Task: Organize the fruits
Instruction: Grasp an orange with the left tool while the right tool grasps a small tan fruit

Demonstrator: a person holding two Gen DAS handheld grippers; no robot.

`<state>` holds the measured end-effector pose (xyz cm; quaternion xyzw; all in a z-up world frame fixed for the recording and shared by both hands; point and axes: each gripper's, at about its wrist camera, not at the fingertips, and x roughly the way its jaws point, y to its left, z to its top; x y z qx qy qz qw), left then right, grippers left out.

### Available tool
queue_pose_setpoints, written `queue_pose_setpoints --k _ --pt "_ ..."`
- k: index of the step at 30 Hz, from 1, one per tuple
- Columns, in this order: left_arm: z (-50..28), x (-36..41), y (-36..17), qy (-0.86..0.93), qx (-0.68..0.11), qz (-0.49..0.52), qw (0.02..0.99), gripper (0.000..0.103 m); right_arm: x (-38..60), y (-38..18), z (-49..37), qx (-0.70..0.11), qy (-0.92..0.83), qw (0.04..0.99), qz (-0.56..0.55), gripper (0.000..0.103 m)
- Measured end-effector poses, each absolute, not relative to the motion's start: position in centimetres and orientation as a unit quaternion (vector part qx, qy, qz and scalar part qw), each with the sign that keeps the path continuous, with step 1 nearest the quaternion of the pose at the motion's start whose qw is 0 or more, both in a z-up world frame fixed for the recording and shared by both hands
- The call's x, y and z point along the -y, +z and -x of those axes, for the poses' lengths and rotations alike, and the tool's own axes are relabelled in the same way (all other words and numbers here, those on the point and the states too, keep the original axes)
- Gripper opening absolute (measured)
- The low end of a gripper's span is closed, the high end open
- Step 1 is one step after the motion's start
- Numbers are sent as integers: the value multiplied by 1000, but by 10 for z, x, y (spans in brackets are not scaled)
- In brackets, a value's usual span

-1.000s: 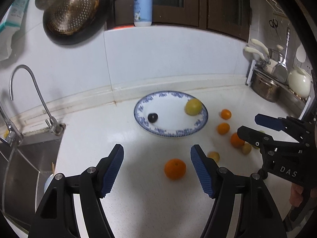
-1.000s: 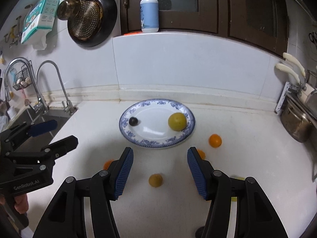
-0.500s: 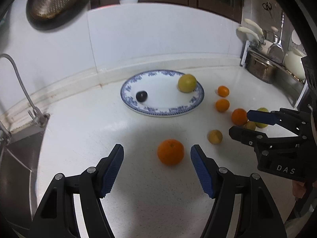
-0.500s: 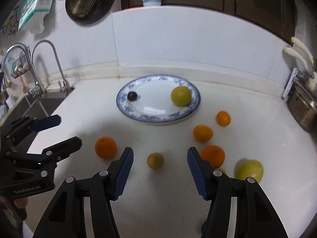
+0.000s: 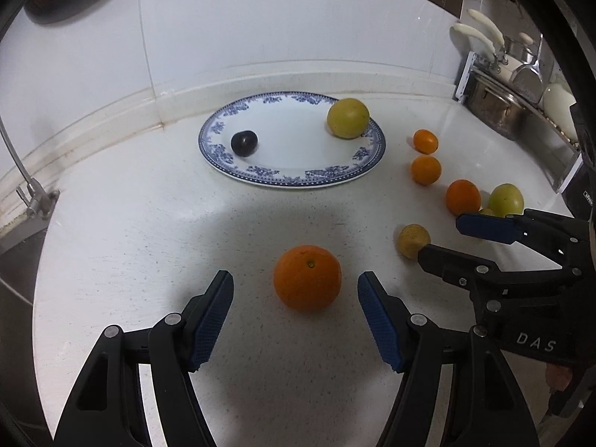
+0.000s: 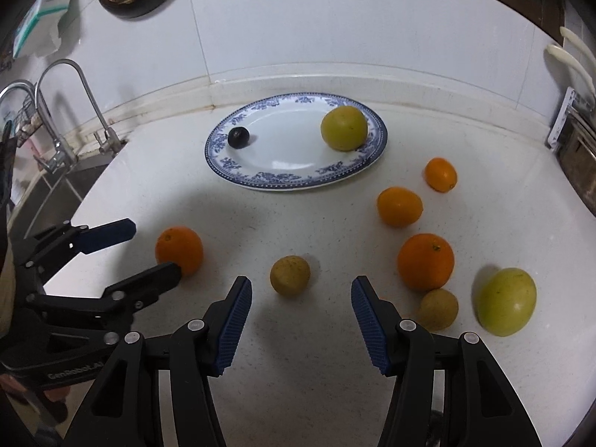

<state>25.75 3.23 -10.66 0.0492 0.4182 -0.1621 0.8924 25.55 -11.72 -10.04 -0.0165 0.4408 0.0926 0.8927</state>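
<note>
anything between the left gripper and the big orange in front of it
No. The left gripper is open, its fingers either side of the orange without touching, only bare counter around.

Loose oranges (image 5: 307, 283) beside plate (image 5: 260, 178)

The letters "DAS" stand in white on the black body of the right gripper (image 5: 484, 240), at four o'clock in the left wrist view. "GenRobot.AI" stands in pale print on the black body of the left gripper (image 6: 149, 247), at eight o'clock in the right wrist view. The print on the box (image 6: 44, 18) at ten o'clock there is too blurred to read.
</note>
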Motion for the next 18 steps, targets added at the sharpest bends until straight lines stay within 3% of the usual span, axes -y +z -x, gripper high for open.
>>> queue_pose_setpoints --k 3,5,10,16,18 --pt "-263 -31 -111 -164 -428 -42 888 64 115 -104 -260 -444 95 891 20 52" --pt "-266 -30 -114 -168 -435 -41 884 56 114 -108 -263 -448 94 889 19 52" --pt "-270 -27 -117 -169 -439 -41 882 55 114 -116 -270 -457 94 884 16 47" --pt "-275 -26 -120 -170 -445 -40 878 44 112 -122 -274 -462 97 881 19 37" --pt "-276 -26 -120 -173 -446 -37 877 40 111 -122 -274 -463 101 880 17 29"
